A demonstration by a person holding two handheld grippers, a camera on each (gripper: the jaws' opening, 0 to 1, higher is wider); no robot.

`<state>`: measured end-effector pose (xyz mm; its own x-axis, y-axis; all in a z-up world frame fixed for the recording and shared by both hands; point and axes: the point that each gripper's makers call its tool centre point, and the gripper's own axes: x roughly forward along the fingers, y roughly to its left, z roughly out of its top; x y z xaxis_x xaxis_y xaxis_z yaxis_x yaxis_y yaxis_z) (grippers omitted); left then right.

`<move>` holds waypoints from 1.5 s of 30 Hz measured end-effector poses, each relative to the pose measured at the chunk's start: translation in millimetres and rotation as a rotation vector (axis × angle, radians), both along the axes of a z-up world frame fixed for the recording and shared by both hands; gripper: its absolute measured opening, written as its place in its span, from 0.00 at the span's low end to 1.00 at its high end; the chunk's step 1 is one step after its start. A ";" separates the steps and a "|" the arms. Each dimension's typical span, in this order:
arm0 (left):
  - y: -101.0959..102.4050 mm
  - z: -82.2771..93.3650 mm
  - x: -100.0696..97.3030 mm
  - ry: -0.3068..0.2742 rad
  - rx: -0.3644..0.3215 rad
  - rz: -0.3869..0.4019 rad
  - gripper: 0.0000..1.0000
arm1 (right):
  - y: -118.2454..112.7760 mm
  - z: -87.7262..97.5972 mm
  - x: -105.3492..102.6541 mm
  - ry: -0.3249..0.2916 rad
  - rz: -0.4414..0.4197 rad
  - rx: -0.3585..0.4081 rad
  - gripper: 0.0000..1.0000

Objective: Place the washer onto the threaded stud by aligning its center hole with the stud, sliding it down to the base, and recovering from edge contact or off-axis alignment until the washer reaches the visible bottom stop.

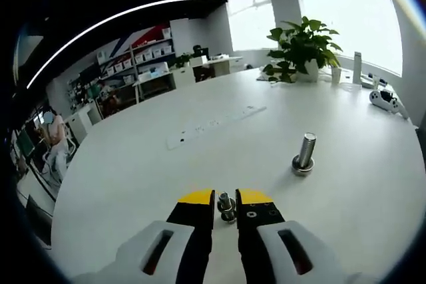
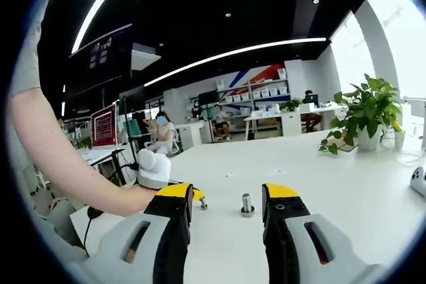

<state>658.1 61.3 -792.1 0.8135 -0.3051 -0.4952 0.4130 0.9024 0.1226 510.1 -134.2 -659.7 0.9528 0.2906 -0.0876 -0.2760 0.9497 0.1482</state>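
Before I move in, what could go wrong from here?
The left gripper pinches a small metal part only at its fingertips; it could slip or tilt and meet the stud off-axis.
The stud stands unheld on the table, with the right gripper open; a sideways knock might topple it.

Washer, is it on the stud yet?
Not yet. The left gripper pinches a small metal part, likely the washer. The stud stands apart on the table; the right gripper is open by it. Left: aligning, sliding down.
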 end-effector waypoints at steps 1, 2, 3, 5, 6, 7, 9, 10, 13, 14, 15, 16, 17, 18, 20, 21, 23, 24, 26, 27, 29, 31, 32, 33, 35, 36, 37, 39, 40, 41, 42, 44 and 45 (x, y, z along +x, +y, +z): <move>-0.1 0.3 -0.3 0.000 -0.007 0.002 0.11 | -0.4 -0.2 0.2 0.000 0.000 0.000 0.43; -0.3 0.6 -0.3 0.000 -0.011 0.004 0.12 | 0.0 0.0 0.2 0.000 0.001 0.000 0.43; 0.6 1.3 -0.1 -0.004 -0.008 0.007 0.13 | 0.3 0.2 0.2 -0.001 0.002 0.000 0.43; 0.5 2.4 -0.7 -0.004 -0.017 0.008 0.13 | 0.3 -0.1 0.5 -0.001 0.004 0.000 0.43; 0.8 2.5 -1.0 -0.005 -0.012 0.008 0.13 | 0.2 -0.1 0.4 -0.002 0.004 -0.001 0.43; 1.4 3.2 -1.1 -0.007 -0.012 0.011 0.13 | 0.0 0.1 0.4 -0.002 0.003 -0.001 0.43; 2.0 4.7 -1.2 -0.011 -0.019 0.017 0.13 | -0.8 -0.1 0.8 -0.003 0.001 0.001 0.43; 2.3 5.8 -1.3 -0.015 -0.020 0.018 0.14 | -1.1 -0.3 1.1 -0.003 0.002 0.001 0.43; 2.1 9.4 -3.1 -0.022 -0.027 0.020 0.14 | -1.7 -0.7 1.9 -0.004 0.002 0.000 0.43; 3.1 11.2 -3.2 -0.026 -0.031 0.022 0.14 | -1.8 -0.6 1.9 -0.004 0.002 0.001 0.43; 3.3 12.5 -3.4 -0.025 -0.039 0.023 0.15 | -1.9 -0.8 2.0 -0.005 0.001 0.000 0.43; 4.2 15.1 -3.8 -0.030 -0.041 0.026 0.15 | -1.5 -1.5 2.1 -0.003 0.003 -0.002 0.43; 5.1 17.8 -3.7 -0.039 -0.040 0.028 0.15 | -1.1 -2.6 2.3 0.000 0.004 -0.004 0.43; 6.2 20.7 -3.8 -0.042 -0.050 0.031 0.15 | -0.5 -3.0 2.4 0.000 0.006 -0.006 0.43; 7.6 24.9 -4.9 -0.051 -0.053 0.033 0.15 | 1.3 -4.2 1.8 0.005 0.009 -0.012 0.43; 7.9 28.3 -6.3 -0.062 -0.047 0.028 0.15 | 1.8 -4.4 1.4 0.006 0.010 -0.013 0.43; 6.8 32.5 -10.3 -0.069 -0.051 0.018 0.16 | 2.7 -3.9 0.5 0.005 0.010 -0.016 0.44; 6.6 33.7 -11.4 -0.073 -0.050 0.015 0.16 | 3.1 -3.9 0.5 0.006 0.011 -0.018 0.44; 6.5 40.2 -18.1 -0.089 -0.058 0.007 0.16 | 3.3 -4.5 0.0 0.008 0.011 -0.017 0.44; 7.3 41.9 -20.5 -0.092 -0.061 0.007 0.16 | 3.6 -5.3 0.1 0.010 0.010 -0.018 0.44; 10.4 46.6 -27.2 -0.102 -0.075 0.013 0.17 | 3.4 -5.8 -0.4 0.011 0.010 -0.024 0.44; 15.8 50.2 -34.9 -0.109 -0.085 0.025 0.17 | 2.3 -5.8 -0.9 0.010 0.007 -0.025 0.44; 17.3 52.1 -38.0 -0.111 -0.099 0.028 0.17 | 1.9 -6.1 -1.1 0.012 0.004 -0.025 0.44; 20.7 54.0 -43.1 -0.113 -0.101 0.029 0.17 | 1.5 -6.1 -1.4 0.012 0.003 -0.022 0.44; 26.7 59.6 -51.6 -0.125 -0.116 0.035 0.17 | 2.1 -6.4 -2.0 0.010 0.003 -0.033 0.44; 29.7 61.9 -55.4 -0.126 -0.121 0.040 0.18 | 3.5 -6.7 -2.5 0.010 0.007 -0.037 0.44; 33.1 66.0 -59.5 -0.136 -0.132 0.049 0.18 | 4.7 -6.9 -2.8 0.009 0.010 -0.041 0.44; 39.2 72.5 -68.4 -0.150 -0.149 0.058 0.19 | 7.5 -6.7 -3.0 0.005 0.019 -0.054 0.44; 43.3 75.2 -75.1 -0.157 -0.147 0.057 0.19 | 7.5 -7.0 -2.8 0.007 0.019 -0.054 0.44; 47.2 77.7 -81.2 -0.161 -0.149 0.055 0.19 | 7.2 -7.3 -2.9 0.009 0.019 -0.051 0.44; 49.9 79.8 -85.0 -0.166 -0.150 0.054 0.19 | 6.9 -7.1 -3.1 0.008 0.018 -0.052 0.44; 58.8 85.7 -93.4 -0.179 -0.156 0.060 0.20 | 3.5 -6.9 -3.3 0.006 0.008 -0.054 0.45; 62.8 89.4 -96.8 -0.188 -0.169 0.070 0.20 | 2.1 -6.2 -3.4 0.005 0.002 -0.053 0.45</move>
<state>561.3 124.1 -702.8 0.9084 -0.3102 -0.2803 0.3331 0.9422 0.0365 506.6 -132.1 -665.9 0.9516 0.2878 -0.1078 -0.2778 0.9555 0.0988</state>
